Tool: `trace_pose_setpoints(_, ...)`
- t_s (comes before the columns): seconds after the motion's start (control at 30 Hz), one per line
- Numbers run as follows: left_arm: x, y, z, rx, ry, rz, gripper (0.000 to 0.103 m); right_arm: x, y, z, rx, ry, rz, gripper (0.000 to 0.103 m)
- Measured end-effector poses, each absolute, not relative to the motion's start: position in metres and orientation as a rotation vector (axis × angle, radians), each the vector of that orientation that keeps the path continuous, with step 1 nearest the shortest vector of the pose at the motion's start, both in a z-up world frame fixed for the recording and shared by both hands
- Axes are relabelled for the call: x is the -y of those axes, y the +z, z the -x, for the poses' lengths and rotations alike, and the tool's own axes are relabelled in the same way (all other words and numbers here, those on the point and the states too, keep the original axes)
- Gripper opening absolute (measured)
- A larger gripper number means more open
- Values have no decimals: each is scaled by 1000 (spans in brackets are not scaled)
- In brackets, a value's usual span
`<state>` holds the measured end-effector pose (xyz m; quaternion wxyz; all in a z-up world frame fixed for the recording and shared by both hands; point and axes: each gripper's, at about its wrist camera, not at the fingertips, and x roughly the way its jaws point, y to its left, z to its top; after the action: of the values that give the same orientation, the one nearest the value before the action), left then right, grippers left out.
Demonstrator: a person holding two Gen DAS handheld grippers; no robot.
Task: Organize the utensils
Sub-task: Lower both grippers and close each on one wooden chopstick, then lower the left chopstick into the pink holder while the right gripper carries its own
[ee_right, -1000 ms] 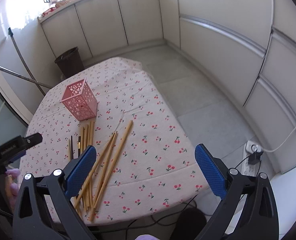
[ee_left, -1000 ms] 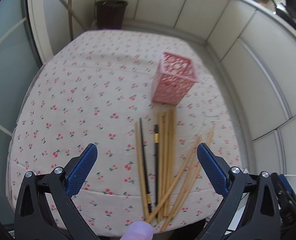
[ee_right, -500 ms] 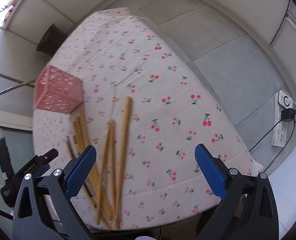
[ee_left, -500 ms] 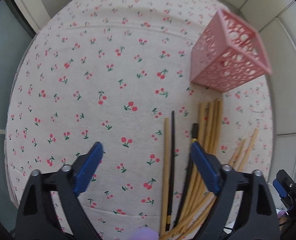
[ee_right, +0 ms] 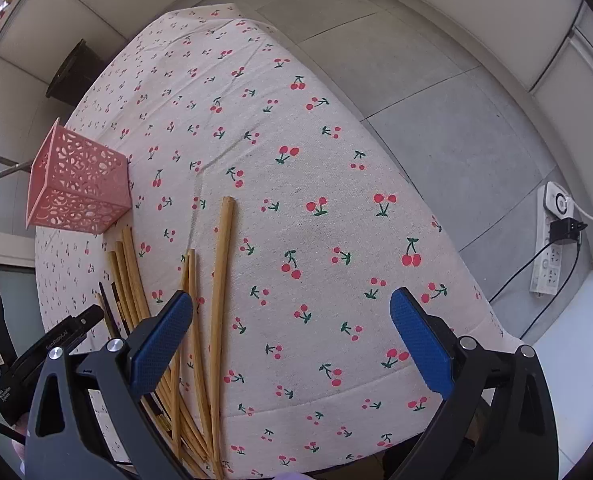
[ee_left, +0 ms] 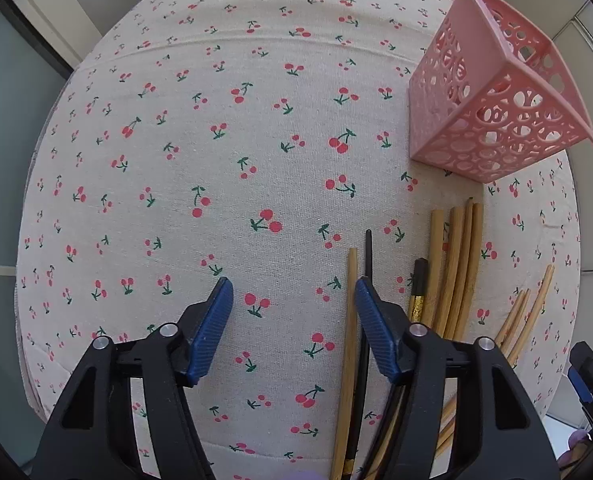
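Left gripper [ee_left: 292,312] straight down, jaws closing, astride wooden chopstick [ee_left: 350,320] | right gripper [ee_right: 292,332] steep, jaws apart

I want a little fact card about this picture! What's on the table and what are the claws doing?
table cover: cherry-print cloth
holder: pink basket with holes, standing upright, nothing seen inside
sticks: wooden chopsticks and a black chopstick lying flat beside the basket
left claw: jaws have just been closing, pads not pressing anything, one wooden chopstick between them
right claw: open wide over the cloth, nothing held
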<state>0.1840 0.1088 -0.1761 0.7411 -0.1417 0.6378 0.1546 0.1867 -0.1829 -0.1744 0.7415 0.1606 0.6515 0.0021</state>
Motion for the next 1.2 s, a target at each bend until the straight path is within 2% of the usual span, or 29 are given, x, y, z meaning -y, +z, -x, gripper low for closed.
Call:
trace_pose_setpoints(0.2, -110, -188, -187, -1420, 315, 310, 58, 186, -181, -187, -1447, -14, -387, 96)
trace_pose_setpoints(0.27, -105, -191, -190, -1415, 315, 265, 54, 185, -182, -187, -1443, -26, -398, 96)
trace_pose_setpoints(0.33, -94, -190, -192, -1403, 291, 233, 40, 182, -180, -189, -1430, -30, -400, 96)
trace_pose_setpoints(0.4, -79, -190, -192, -1390, 252, 195, 17, 178, -177, -190, -1418, -27, -403, 96)
trace_pose_setpoints(0.47, -69, -192, -190, -1384, 228, 177, 7, 172, -180, -193, -1423, -23, -414, 96)
trace_pose_setpoints(0.53, -69, -195, -189, -1374, 205, 197, 6, 166, -186, -195, -1439, -24, -426, 90)
trace_pose_setpoints(0.6, -75, -197, -188, -1372, 185, 248, 5, 160, -194, -198, -1458, -27, -428, 68)
trace_pose_setpoints(0.67, -84, -198, -186, -1369, 177, 291, 5, 152, -200, -200, -1472, -32, -428, 55)
trace_pose_setpoints(0.87, -100, -187, -184, -1323, 172, 324, 5, 120, -200, -206, -1435, -46, -304, 40)
trace_pose_setpoints(0.9, -102, -185, -183, -1314, 170, 324, 5, 114, -200, -207, -1425, -51, -268, 32)
trace_pose_setpoints(0.93, -102, -181, -184, -1303, 170, 318, 5, 110, -201, -206, -1418, -53, -248, 27)
trace_pose_setpoints(1.0, -105, -175, -180, -1284, 168, 308, 5, 103, -201, -206, -1395, -50, -214, 9)
trace_pose_setpoints(1.2, -109, -145, -174, -1177, 100, 349, 5, 108, -188, -202, -1321, 37, -282, 8)
